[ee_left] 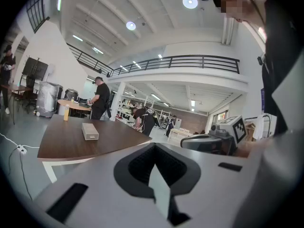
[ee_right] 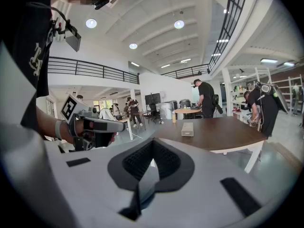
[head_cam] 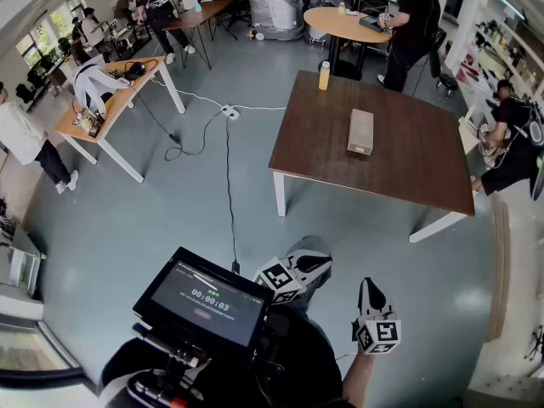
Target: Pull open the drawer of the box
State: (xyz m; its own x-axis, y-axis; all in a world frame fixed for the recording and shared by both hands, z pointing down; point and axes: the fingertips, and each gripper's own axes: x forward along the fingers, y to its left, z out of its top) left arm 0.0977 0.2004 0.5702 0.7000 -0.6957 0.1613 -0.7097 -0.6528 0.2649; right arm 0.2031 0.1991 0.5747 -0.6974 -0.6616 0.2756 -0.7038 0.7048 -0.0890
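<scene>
Head view's showing the beige rectangular box (head_cam: 360, 132) sitting on the dark brown bench (head_cam: 408, 172); left gripper (ee_left: 156, 182) and right gripper (ee_right: 149, 170) fingers are pinching together, empty.

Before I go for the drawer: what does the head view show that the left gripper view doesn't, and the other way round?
Only the head view: the recording monitor at the person's chest and the power strip on the floor. Only the left gripper view: the left gripper with its jaws together and nothing between them, and the balcony railing overhead. Both: the brown table, the box lying on it, and the yellow bottle at one corner.
</scene>
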